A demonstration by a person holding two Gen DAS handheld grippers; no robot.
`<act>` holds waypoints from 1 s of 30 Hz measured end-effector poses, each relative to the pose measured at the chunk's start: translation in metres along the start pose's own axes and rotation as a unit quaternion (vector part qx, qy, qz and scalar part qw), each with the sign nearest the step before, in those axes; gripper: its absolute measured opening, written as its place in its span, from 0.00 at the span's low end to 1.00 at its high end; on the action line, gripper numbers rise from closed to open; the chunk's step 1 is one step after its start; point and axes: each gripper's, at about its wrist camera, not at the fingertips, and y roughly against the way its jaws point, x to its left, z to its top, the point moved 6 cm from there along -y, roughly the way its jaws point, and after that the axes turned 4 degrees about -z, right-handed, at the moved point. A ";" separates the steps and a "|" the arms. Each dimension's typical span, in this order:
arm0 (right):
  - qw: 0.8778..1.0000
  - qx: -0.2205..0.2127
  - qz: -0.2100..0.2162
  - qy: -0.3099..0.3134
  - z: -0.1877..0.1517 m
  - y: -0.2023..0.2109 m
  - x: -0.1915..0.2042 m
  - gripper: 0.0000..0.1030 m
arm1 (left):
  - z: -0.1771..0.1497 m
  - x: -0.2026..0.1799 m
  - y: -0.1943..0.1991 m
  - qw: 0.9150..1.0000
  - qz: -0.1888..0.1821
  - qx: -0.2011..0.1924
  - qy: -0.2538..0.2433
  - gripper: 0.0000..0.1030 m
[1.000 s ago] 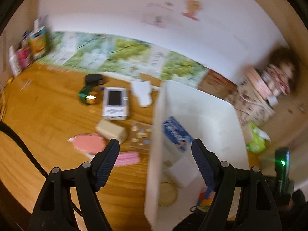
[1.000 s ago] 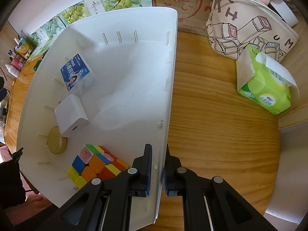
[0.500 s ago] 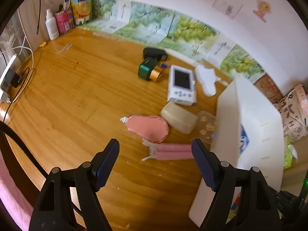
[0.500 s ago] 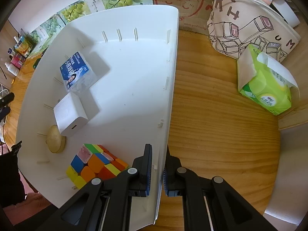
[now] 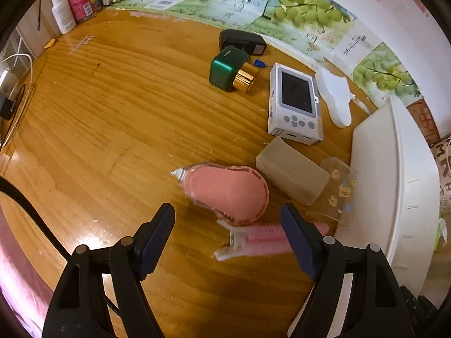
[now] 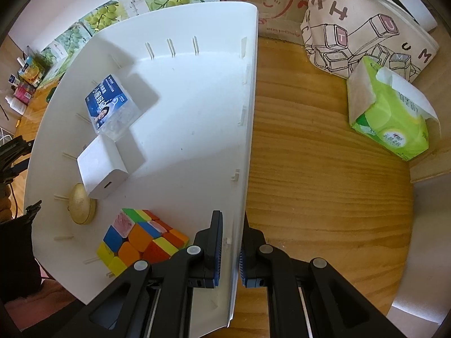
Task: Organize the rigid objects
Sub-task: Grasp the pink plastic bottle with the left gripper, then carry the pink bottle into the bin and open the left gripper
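left gripper [image 5: 228, 233] wide over pink roller [image 5: 265, 239]; only right view shows right gripper [image 6: 229, 249] pinching bin wall [image 6: 239, 197].

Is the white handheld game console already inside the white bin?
No: the handheld game console lies on the wooden table, outside the white bin, in the left wrist view.

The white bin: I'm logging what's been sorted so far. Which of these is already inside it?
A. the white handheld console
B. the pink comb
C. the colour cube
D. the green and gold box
C: the colour cube lies on the floor of the white bin, near the right gripper clamped on the bin's wall; the other three lie on the table.
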 end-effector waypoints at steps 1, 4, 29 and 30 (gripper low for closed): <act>1.000 0.001 0.000 0.000 0.001 -0.001 0.000 0.11 | 0.001 -0.002 -0.003 1.000 0.003 0.002 -0.001 0.78; 1.000 0.005 -0.003 0.002 0.002 -0.003 0.001 0.11 | 0.004 -0.005 -0.010 1.000 0.013 0.010 -0.003 0.78; 1.000 0.022 -0.001 0.001 0.009 -0.018 0.003 0.11 | 0.015 -0.001 -0.027 0.999 0.038 0.023 0.015 0.75; 1.000 0.022 -0.001 0.001 0.009 -0.018 0.003 0.11 | 0.013 0.000 -0.026 0.999 0.036 0.022 0.017 0.74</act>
